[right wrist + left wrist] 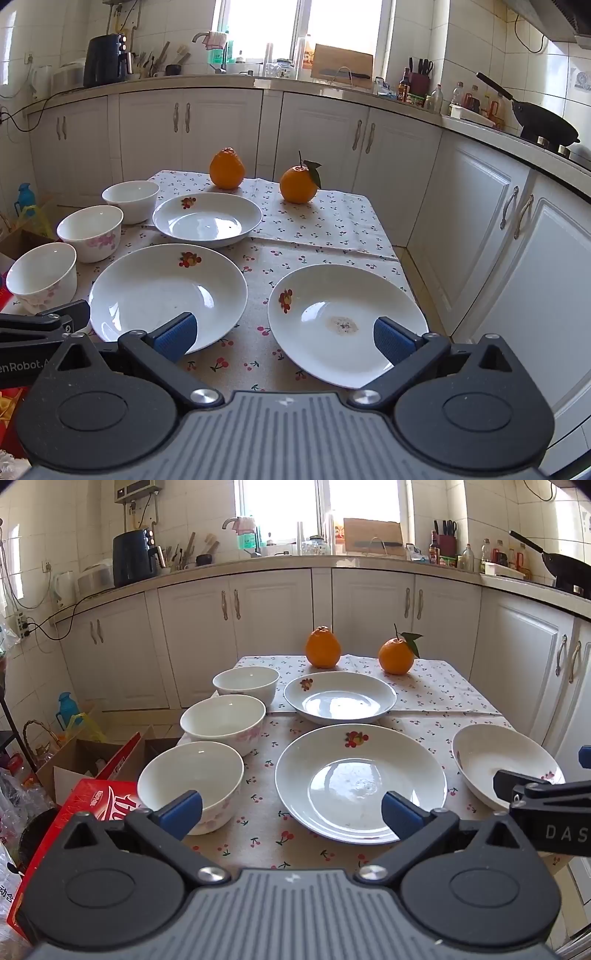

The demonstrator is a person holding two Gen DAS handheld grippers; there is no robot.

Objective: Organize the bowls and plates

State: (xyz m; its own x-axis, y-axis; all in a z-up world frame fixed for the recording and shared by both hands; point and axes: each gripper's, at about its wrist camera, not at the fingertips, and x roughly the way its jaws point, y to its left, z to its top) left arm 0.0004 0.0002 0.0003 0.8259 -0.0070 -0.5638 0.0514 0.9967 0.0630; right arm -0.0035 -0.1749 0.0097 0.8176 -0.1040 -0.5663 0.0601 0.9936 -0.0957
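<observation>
On a table covered with a cream cherry-print cloth (424, 698), 3 white ceramic bowls with faint pink flower prints are lined along the left edge: the near bowl (192, 779), the middle bowl (223, 722) and the far bowl (245, 683). They are set close together, rims nearly touching, so they could be nested without long reaches. 3 shallow white ceramic plates with a small fruit motif are spread out singly: the near centre plate (360, 781), the far centre plate (340, 696) and the right-hand plate (345, 321), which carries a small brownish stain at its middle. No dish is stacked yet, so the organizing is judged to be at its start.

2 round oranges, the bare orange (322, 647) and the leafed orange (396, 656), are placed at the far end, well apart from the dishes.

The left gripper (291, 814) is held spread wide with nothing between its blue pads, tilted down over the gap between the near bowl and the near centre plate. The right gripper (284, 338) is likewise spread wide and empty, held above the gap between the near centre plate and the right-hand plate. Both are poised so either dish can be reached first.
</observation>
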